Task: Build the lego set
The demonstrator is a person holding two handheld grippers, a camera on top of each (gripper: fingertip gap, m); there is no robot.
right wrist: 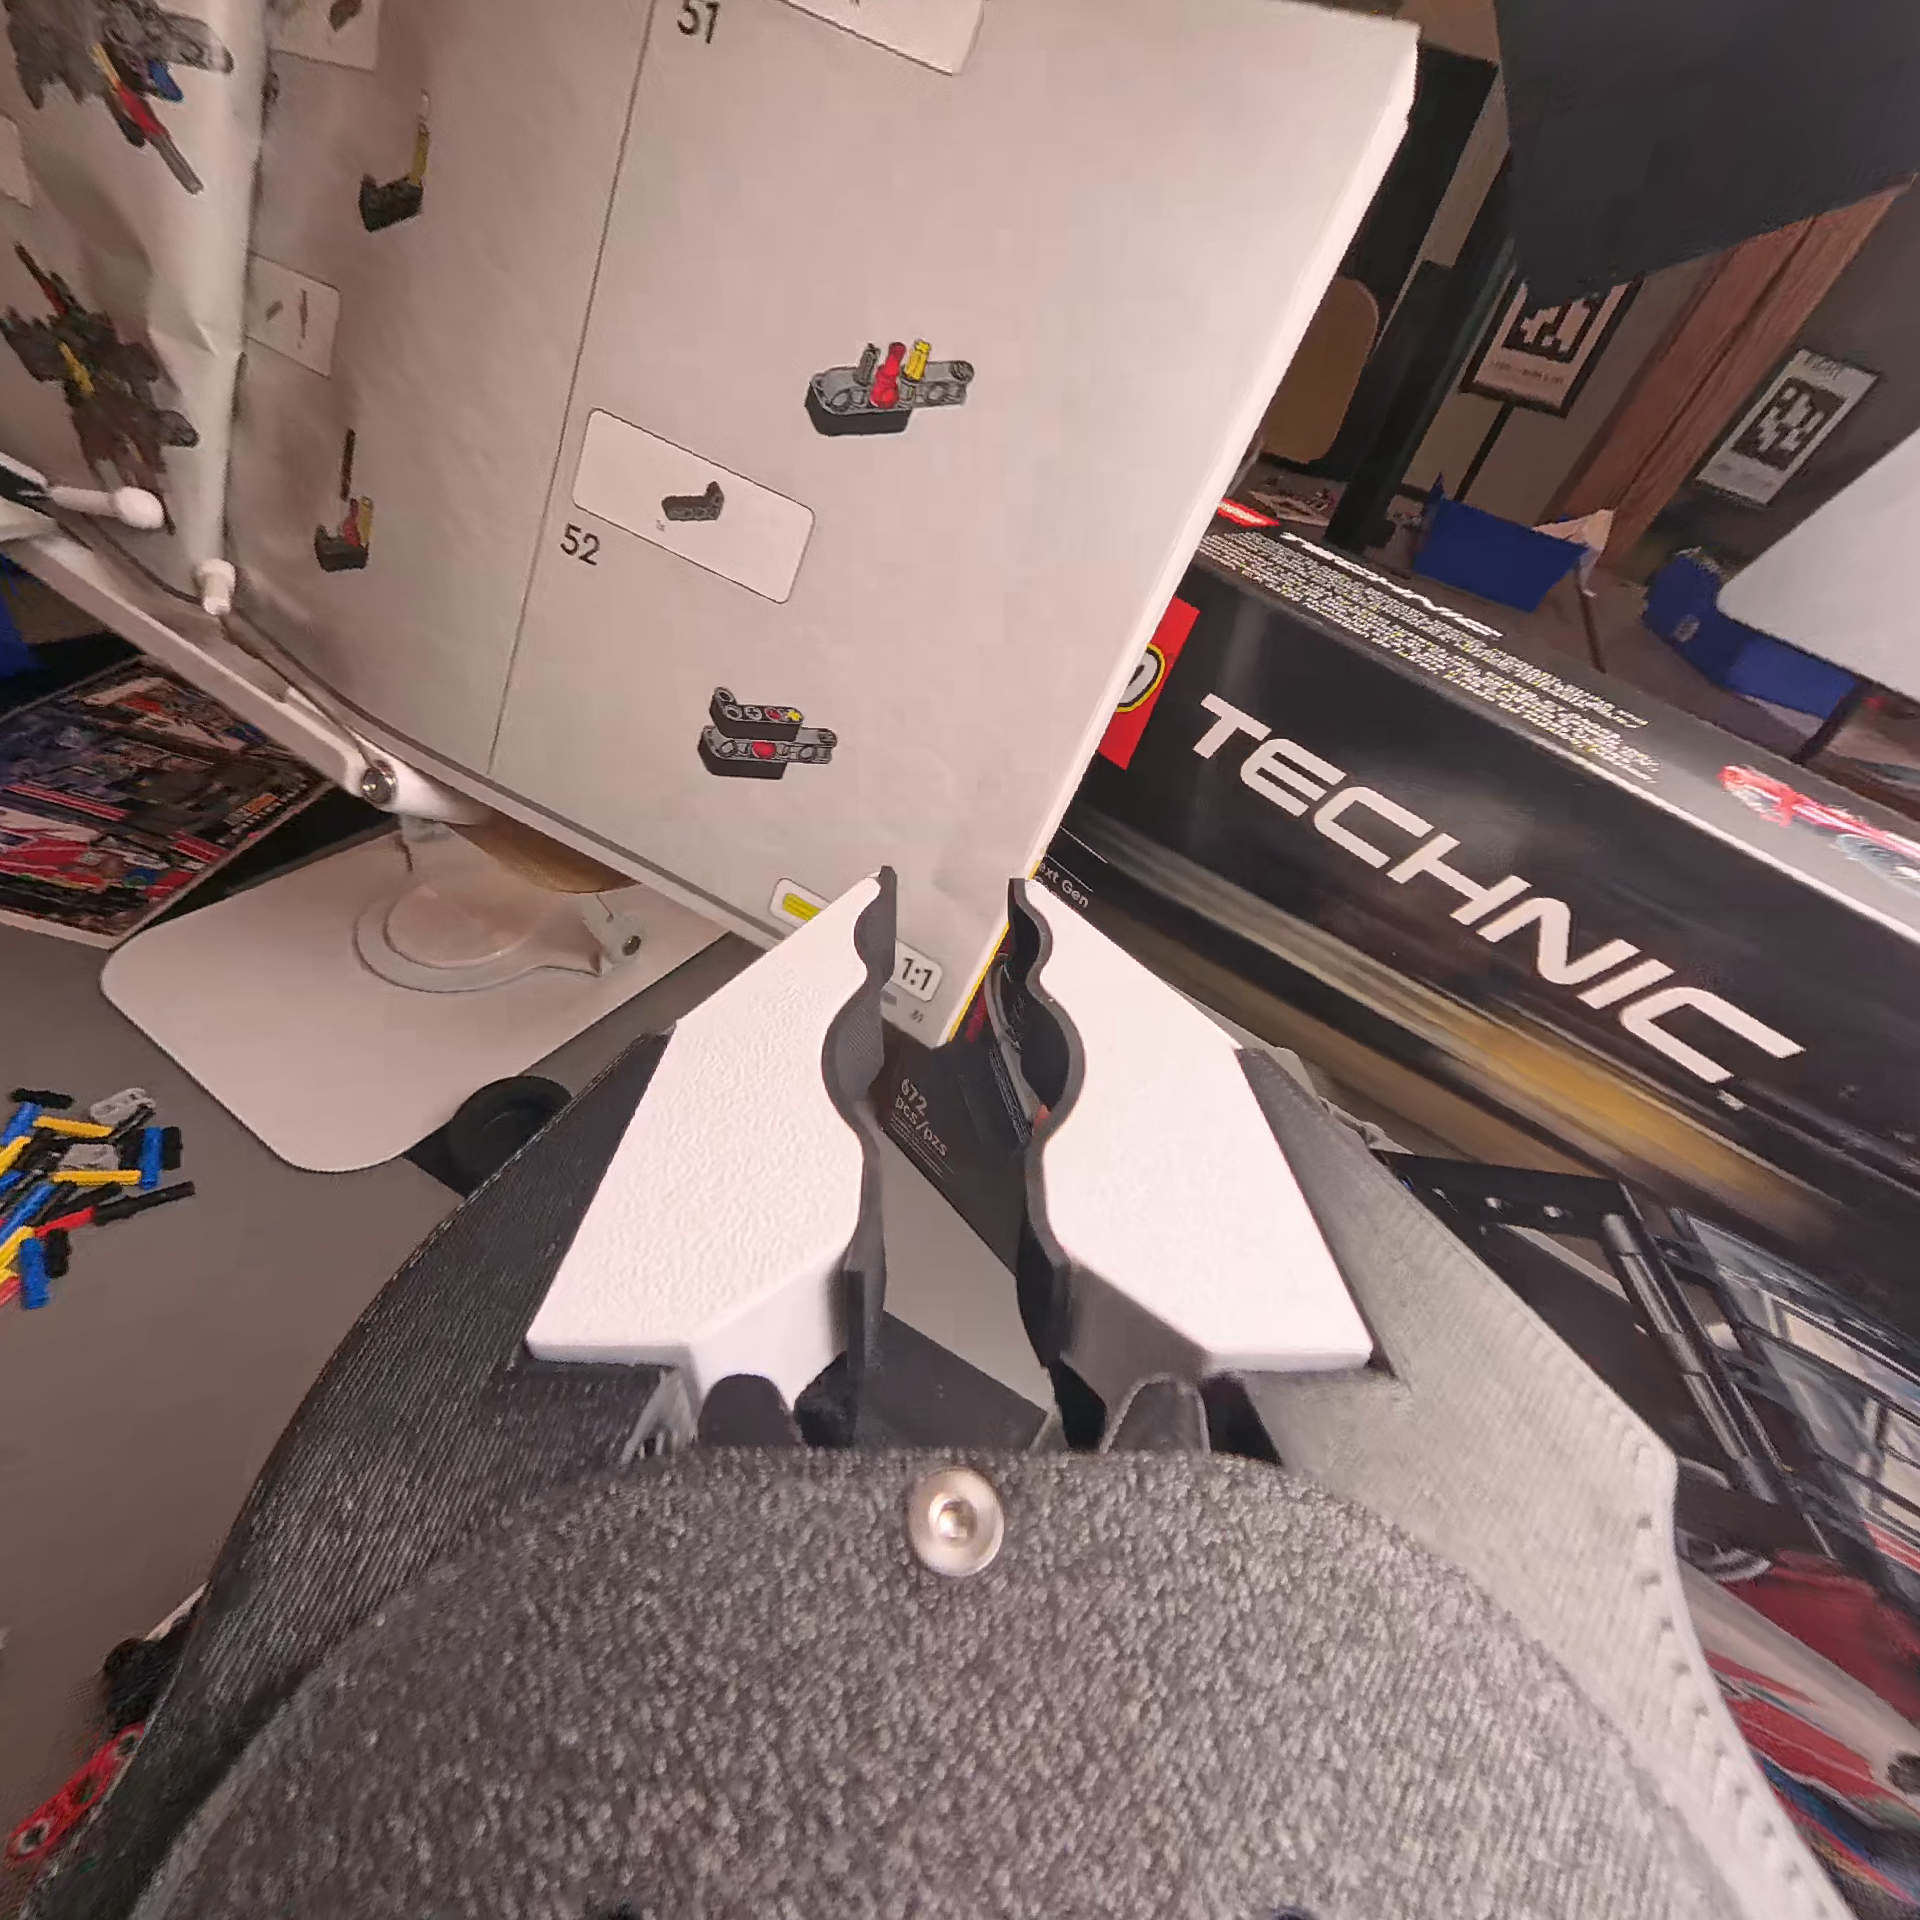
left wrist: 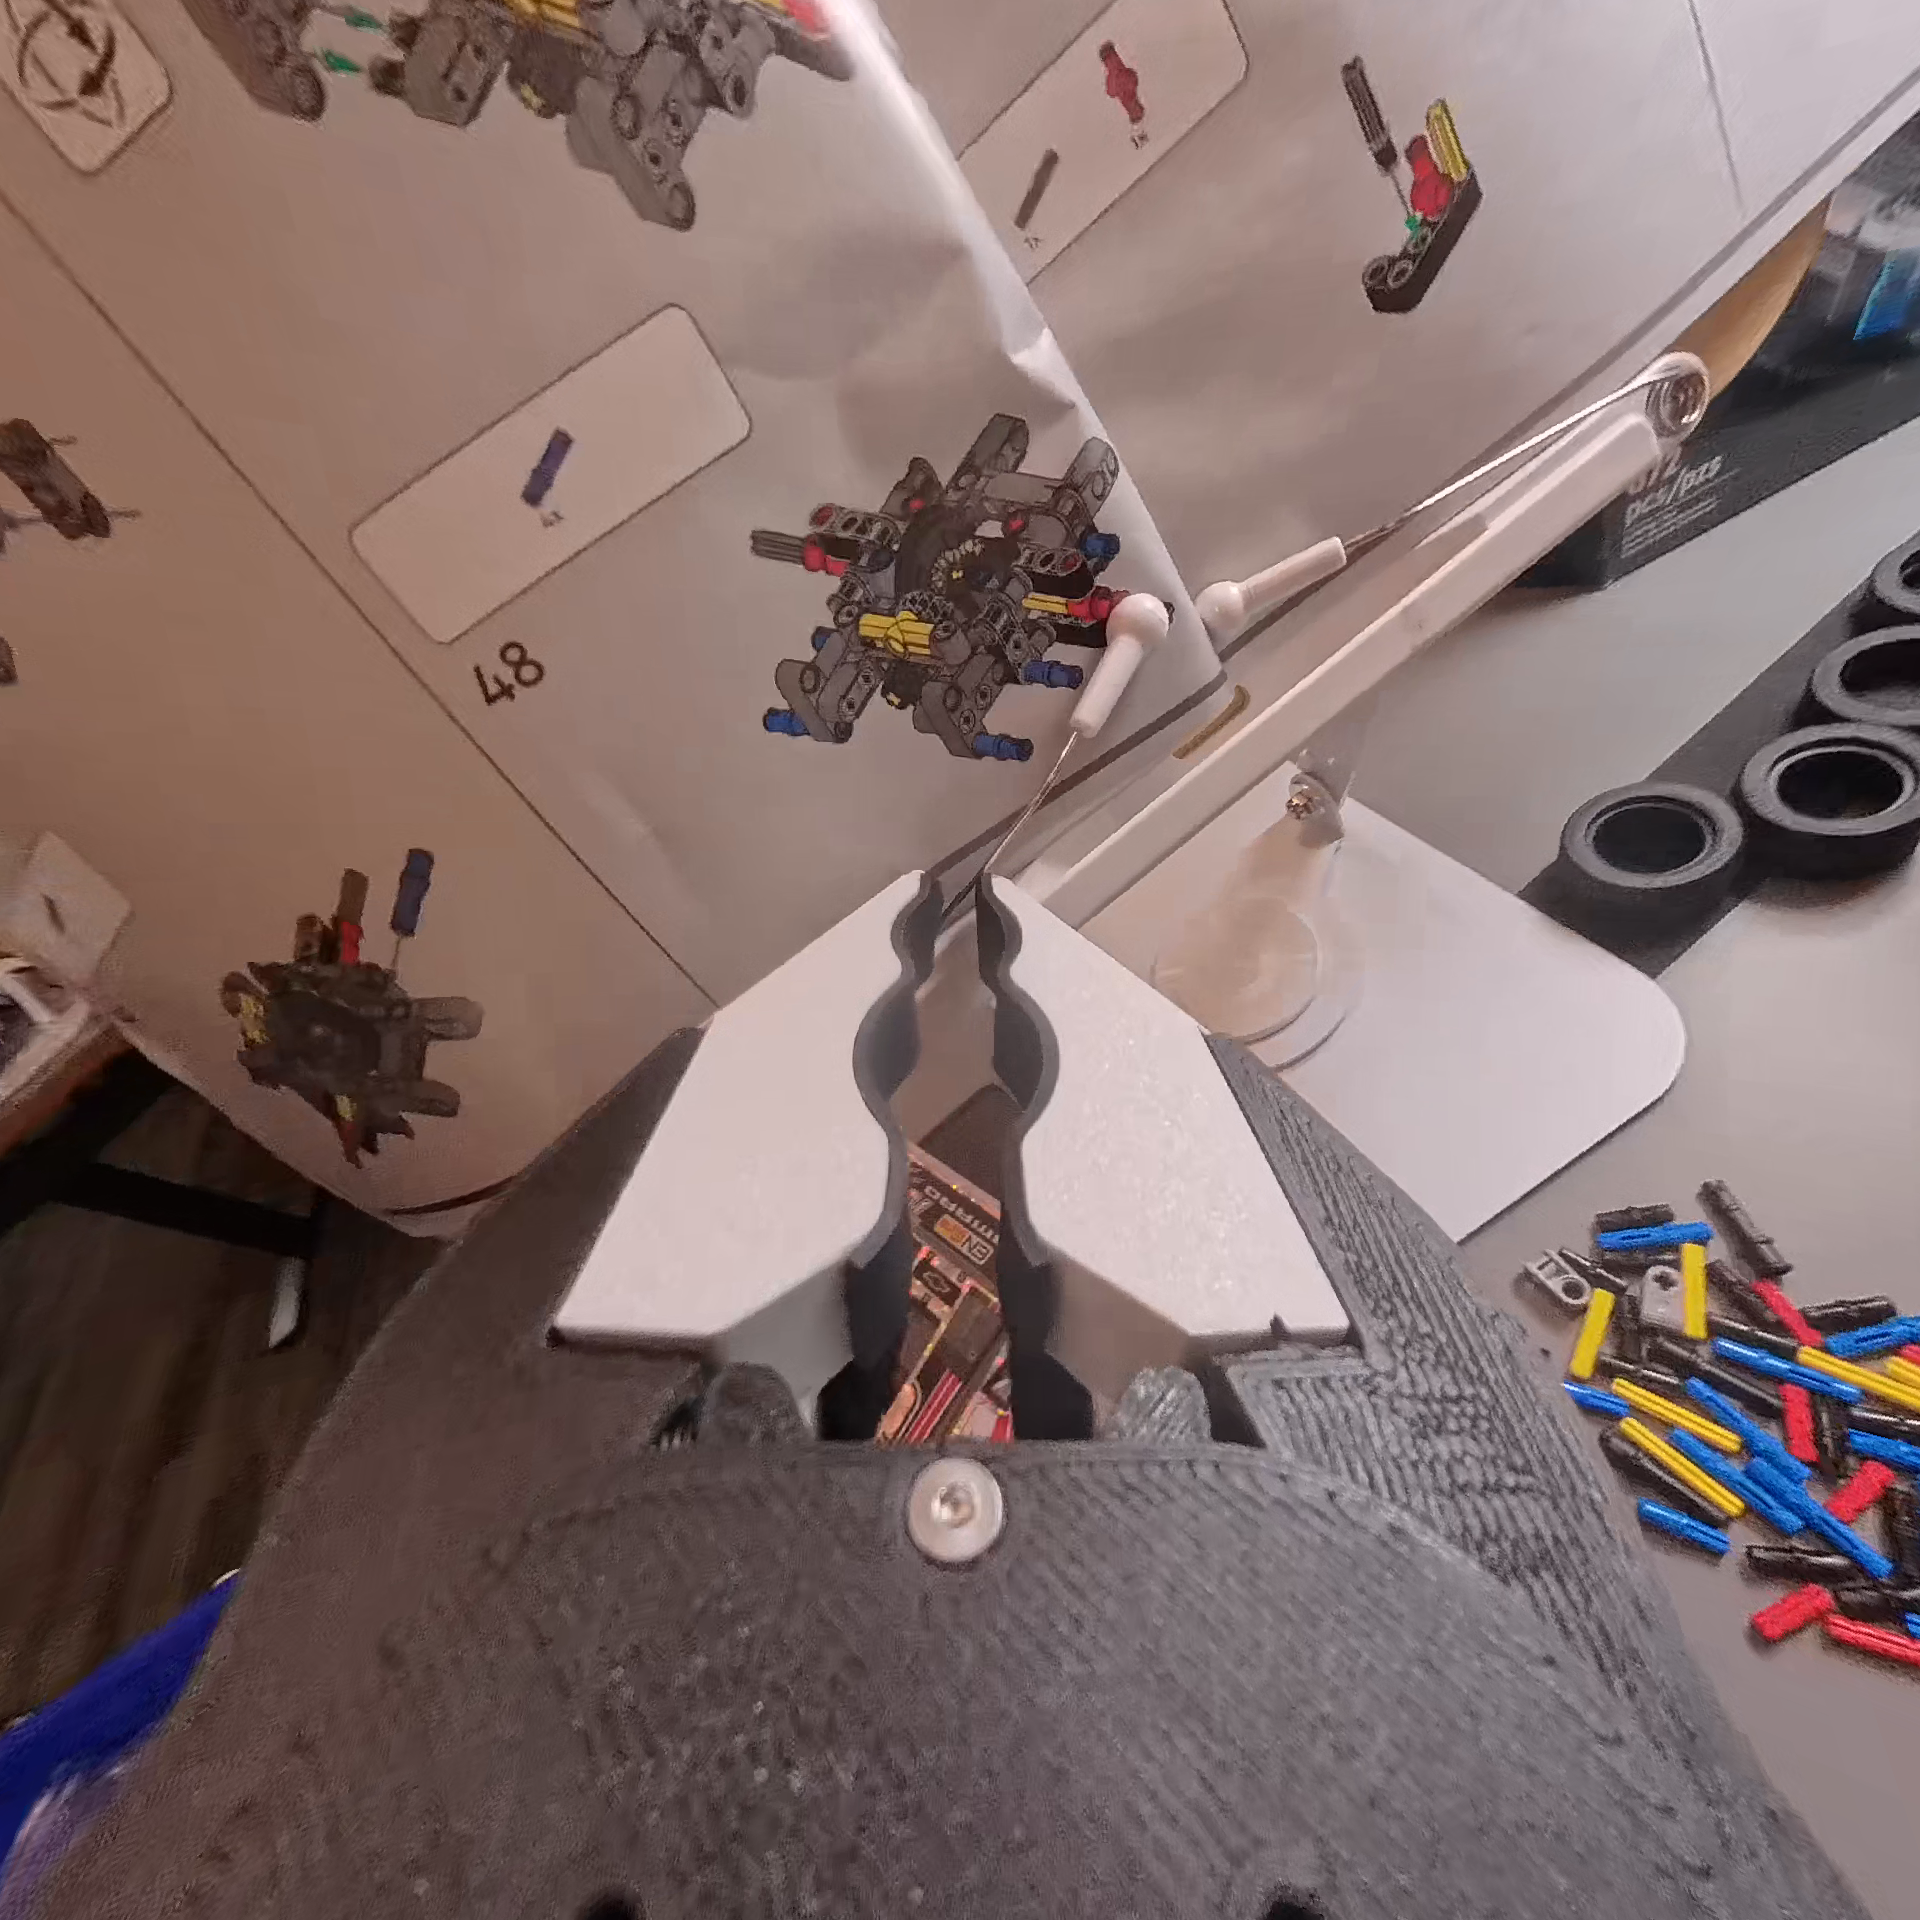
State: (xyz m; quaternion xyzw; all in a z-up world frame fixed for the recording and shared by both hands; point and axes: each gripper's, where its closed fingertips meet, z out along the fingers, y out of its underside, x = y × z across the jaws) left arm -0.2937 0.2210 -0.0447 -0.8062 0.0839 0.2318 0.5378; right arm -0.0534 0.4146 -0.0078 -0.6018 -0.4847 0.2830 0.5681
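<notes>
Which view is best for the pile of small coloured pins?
Left wrist view: the pin pile sits large at lower right, with blue, yellow, red and black pieces distinct. Right wrist view shows the same pile only small, cut off by the left edge.

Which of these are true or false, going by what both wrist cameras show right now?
1. The right tool has its fingers apart, with the booklet's lower corner between them. True.
2. The pile of small parts is all green. False: it is blue, yellow, red, black and grey.
3. The booklet is propped on a white stand. True.
4. The black tyres lie on the stand's white base. False: they lie on a dark mat beside it.
5. A black box lies beside the booklet's right edge. True.
</notes>
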